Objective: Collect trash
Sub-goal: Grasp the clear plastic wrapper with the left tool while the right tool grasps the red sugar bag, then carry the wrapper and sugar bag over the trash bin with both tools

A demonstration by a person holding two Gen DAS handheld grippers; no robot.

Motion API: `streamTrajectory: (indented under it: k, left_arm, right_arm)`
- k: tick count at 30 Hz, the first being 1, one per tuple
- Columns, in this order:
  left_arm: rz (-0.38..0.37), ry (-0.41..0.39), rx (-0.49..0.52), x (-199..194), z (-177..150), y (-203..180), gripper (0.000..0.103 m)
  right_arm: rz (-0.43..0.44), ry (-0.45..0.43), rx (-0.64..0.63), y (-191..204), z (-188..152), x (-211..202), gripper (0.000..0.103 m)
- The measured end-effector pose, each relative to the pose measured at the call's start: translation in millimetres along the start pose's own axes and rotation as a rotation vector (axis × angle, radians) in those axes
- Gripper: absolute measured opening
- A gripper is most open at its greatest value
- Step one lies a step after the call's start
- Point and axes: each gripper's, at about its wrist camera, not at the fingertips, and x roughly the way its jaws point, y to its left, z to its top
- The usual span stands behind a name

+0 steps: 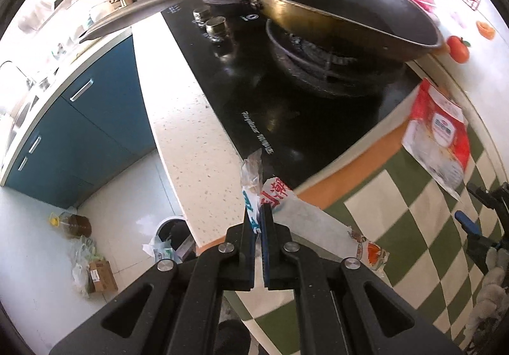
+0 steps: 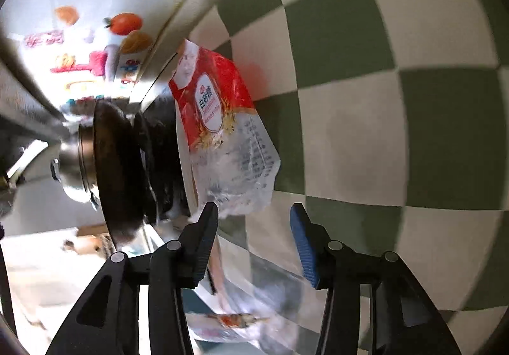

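My left gripper [image 1: 258, 211] is shut on a crumpled clear and blue plastic wrapper [image 1: 251, 183], held above the counter edge. A white wrapper with red print [image 1: 305, 218] lies just past it on the green checked cloth [image 1: 413, 227]. A red and white sugar bag [image 1: 437, 132] lies on the cloth by the stove; it also shows in the right wrist view [image 2: 222, 132]. My right gripper [image 2: 254, 215] is open, its fingers on either side of the bag's near end, not closed on it. The right gripper also shows at the left view's right edge [image 1: 477, 211].
A black wok [image 1: 343, 4] sits on the black gas stove [image 1: 286, 106]. A white bin [image 1: 171, 234] with trash stands on the floor below the counter, beside an oil bottle [image 1: 74, 224] and a box [image 1: 101, 275]. Blue cabinets [image 1: 79, 132] stand at left.
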Motion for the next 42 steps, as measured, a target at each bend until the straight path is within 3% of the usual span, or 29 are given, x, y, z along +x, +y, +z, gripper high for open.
streamTrajectory:
  k: [6,7,8,11,13,17,21,28,33,36,39,42]
  left_arm:
    - [0.021,-0.014,-0.016,4,13,4,0.0]
    - [0.022,-0.017,-0.019,3,14,4,0.0]
    - [0.021,-0.021,-0.022,2,16,6,0.0]
    - [0.018,-0.037,-0.024,-5,17,14,0.0]
    - [0.016,-0.056,-0.028,-15,15,25,0.0]
    - [0.003,-0.087,-0.049,-37,8,54,0.0]
    - [-0.007,-0.124,-0.064,-62,-4,94,0.0]
    - [0.007,-0.159,-0.119,-92,-40,192,0.0]
    - [0.081,-0.125,-0.19,-73,-72,266,0.0]
    - [0.125,-0.059,-0.253,-37,-95,312,0.0]
    - [0.183,0.014,-0.291,18,-118,351,0.0]
    - [0.237,0.104,-0.325,101,-149,386,0.0]
  right_arm:
    - [0.05,-0.081,0.059,9,16,33,0.048]
    - [0.017,-0.11,0.058,13,18,36,0.036]
    - [-0.008,-0.124,0.056,16,20,38,0.01]
    - [-0.041,-0.169,0.053,19,16,32,0.007]
    - [-0.056,-0.21,-0.021,30,6,16,0.007]
    - [-0.096,-0.263,-0.223,57,-37,-27,0.007]
    - [-0.105,-0.26,-0.358,70,-90,-62,0.007]
    - [-0.089,-0.141,-0.527,77,-227,-81,0.007]
    - [-0.147,0.039,-0.7,99,-326,-10,0.006]
    - [-0.218,0.136,-0.779,97,-376,54,0.006]
    - [-0.314,0.21,-0.848,83,-418,128,0.006]
    - [-0.412,0.251,-0.9,54,-448,206,0.006]
